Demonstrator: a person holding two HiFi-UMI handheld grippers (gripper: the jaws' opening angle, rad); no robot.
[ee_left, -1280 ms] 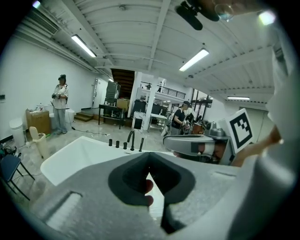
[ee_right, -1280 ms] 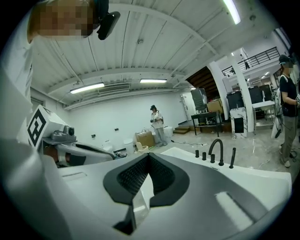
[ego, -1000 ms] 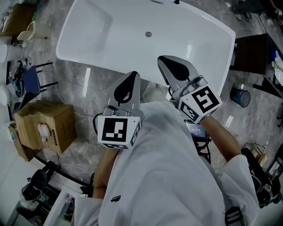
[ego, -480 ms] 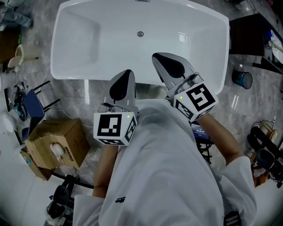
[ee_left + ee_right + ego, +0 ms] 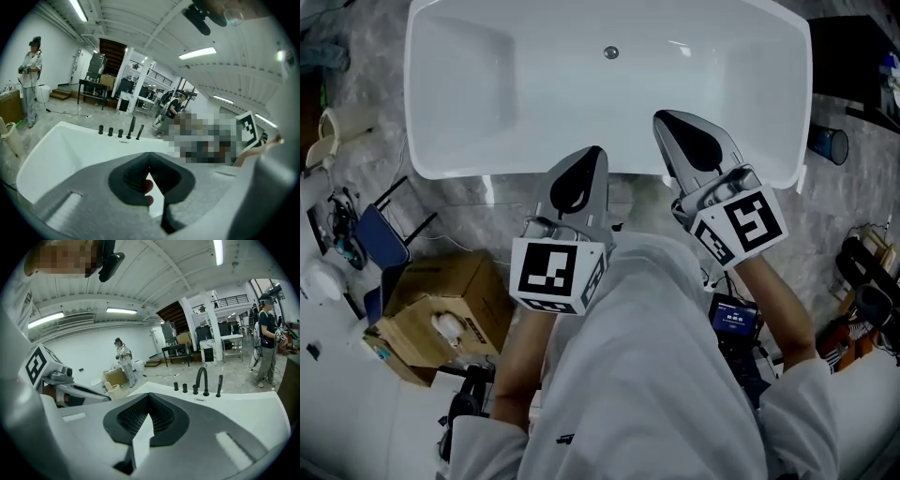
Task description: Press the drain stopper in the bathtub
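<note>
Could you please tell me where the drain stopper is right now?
In the head view, the drain stopper sits on the bathtub floor near the far wall, top centre, well ahead of the left gripper and right gripper.

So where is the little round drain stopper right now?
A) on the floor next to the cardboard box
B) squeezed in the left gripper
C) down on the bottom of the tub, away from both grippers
C: the drain stopper sits on the bottom of the bathtub, while the left gripper and the right gripper are by the near rim, apart from it.
</note>
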